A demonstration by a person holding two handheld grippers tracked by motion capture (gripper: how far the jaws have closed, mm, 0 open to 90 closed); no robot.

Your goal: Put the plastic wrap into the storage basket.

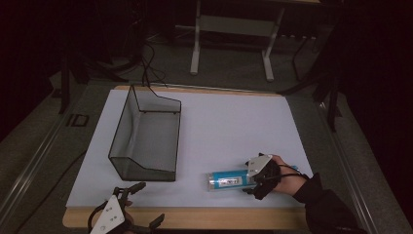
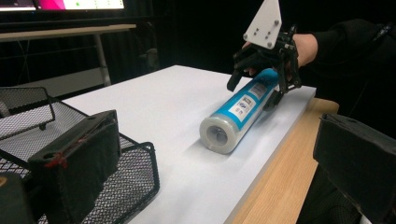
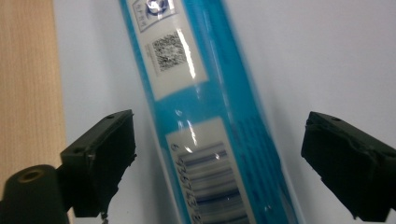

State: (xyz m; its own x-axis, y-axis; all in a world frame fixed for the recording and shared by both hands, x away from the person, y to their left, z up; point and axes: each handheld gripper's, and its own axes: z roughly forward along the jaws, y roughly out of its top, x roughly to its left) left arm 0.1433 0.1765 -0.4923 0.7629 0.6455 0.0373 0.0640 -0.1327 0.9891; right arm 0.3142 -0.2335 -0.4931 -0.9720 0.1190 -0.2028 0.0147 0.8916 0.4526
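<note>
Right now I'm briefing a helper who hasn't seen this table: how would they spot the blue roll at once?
Start at the white board covering the table; the black wire basket stands on its left half. Right of the basket, near the front edge, the blue roll lies on its side, with the open right gripper straddling its far end. It is the only coloured thing there, a blue cylinder with white barcode labels.
</note>
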